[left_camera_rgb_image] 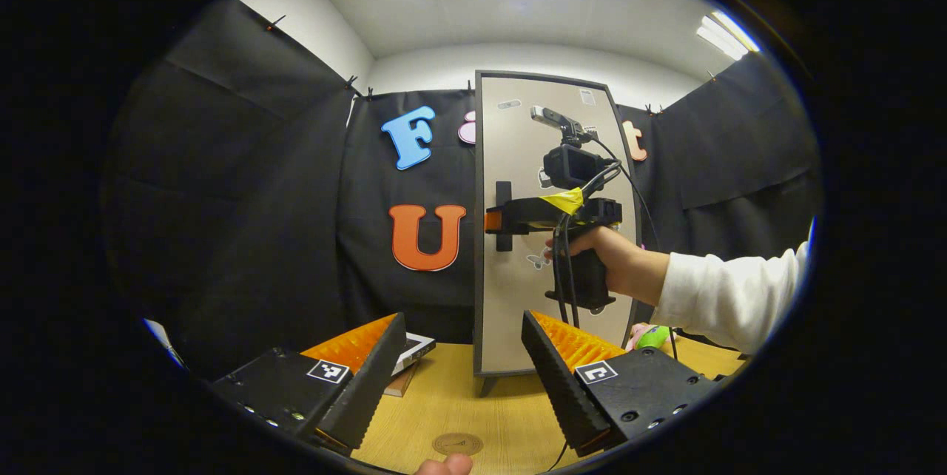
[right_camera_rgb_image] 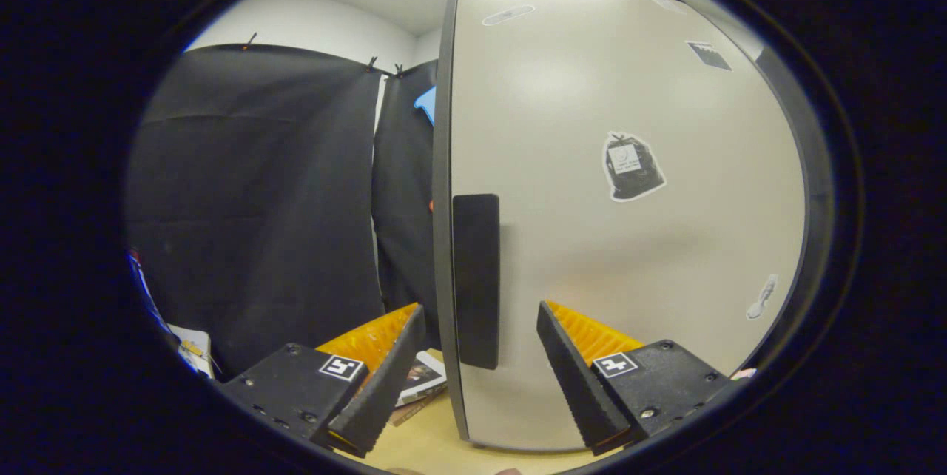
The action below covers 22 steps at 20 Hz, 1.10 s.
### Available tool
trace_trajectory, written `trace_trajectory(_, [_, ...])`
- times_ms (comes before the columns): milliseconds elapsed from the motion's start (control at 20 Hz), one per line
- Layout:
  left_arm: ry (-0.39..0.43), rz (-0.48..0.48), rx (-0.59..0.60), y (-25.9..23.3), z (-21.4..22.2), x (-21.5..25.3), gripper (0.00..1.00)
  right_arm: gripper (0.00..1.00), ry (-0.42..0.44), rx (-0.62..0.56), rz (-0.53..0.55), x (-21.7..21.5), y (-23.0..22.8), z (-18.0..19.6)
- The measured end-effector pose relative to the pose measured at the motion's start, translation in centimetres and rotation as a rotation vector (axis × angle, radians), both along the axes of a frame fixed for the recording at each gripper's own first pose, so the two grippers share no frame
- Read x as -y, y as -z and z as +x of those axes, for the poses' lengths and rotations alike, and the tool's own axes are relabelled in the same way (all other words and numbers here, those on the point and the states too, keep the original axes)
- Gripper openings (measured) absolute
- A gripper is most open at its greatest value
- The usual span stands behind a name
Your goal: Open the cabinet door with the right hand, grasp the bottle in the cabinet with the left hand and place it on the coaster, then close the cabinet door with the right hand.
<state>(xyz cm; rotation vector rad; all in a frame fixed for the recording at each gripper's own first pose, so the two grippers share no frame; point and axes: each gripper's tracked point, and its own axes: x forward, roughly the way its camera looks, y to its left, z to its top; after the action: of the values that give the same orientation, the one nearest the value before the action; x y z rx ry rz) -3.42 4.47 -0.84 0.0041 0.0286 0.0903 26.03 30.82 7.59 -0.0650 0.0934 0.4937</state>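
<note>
A tall beige cabinet (left_camera_rgb_image: 547, 238) stands on the wooden table with its door (right_camera_rgb_image: 629, 223) shut, so whatever is inside is hidden. Its black vertical handle (right_camera_rgb_image: 476, 279) sits near the door's left edge. In the right gripper view, my right gripper (right_camera_rgb_image: 479, 345) is open, its fingers on either side of the handle's lower part without touching it. In the left gripper view, that right gripper (left_camera_rgb_image: 497, 222), held by a hand in a white sleeve, reaches the handle (left_camera_rgb_image: 504, 216). My left gripper (left_camera_rgb_image: 462, 356) hangs open over the table, empty. A round brown coaster (left_camera_rgb_image: 457, 444) lies just below it.
A book (left_camera_rgb_image: 410, 360) lies on the table (left_camera_rgb_image: 459, 401) left of the cabinet. A green and pink object (left_camera_rgb_image: 651, 336) lies right of the cabinet base. Black cloth walls close the booth behind and on both sides.
</note>
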Motion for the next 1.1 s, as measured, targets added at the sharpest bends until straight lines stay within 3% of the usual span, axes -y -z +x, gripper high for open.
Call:
trace_trajectory(150, [0.005,0.001,0.007,-0.2,-0.1,-0.1,0.95,0.89,-0.01,-0.01,-0.016,-1.0,0.0,0.6])
trace_trajectory(300, [0.007,0.002,0.009,-0.3,0.0,-0.2,0.95,0.74,0.004,0.007,-0.035,-1.3,0.0,0.9])
trace_trajectory(400, [0.007,-0.002,0.013,-0.5,-0.1,-0.1,0.95,0.63,0.028,0.014,-0.03,-1.3,0.0,1.2])
trace_trajectory(500, [0.003,-0.006,0.015,-0.8,-0.1,-0.2,0.95,0.41,0.056,0.027,-0.007,-1.0,-0.1,1.3])
trace_trajectory(650, [0.003,-0.008,0.011,-0.8,-0.1,-0.5,0.95,0.37,0.059,0.031,-0.023,-0.8,0.0,1.4])
trace_trajectory(750, [0.001,-0.008,0.007,-0.7,0.0,-0.5,0.95,0.25,0.05,0.031,-0.015,-0.8,0.1,1.5])
trace_trajectory(850, [0.003,-0.011,0.007,-0.8,0.0,-0.6,0.95,0.2,0.05,0.024,-0.011,-0.8,0.1,1.4])
trace_trajectory(1100, [0.013,-0.018,0.014,-0.6,0.7,-1.1,0.95,0.19,0.016,0.002,-0.024,-0.6,0.2,0.7])
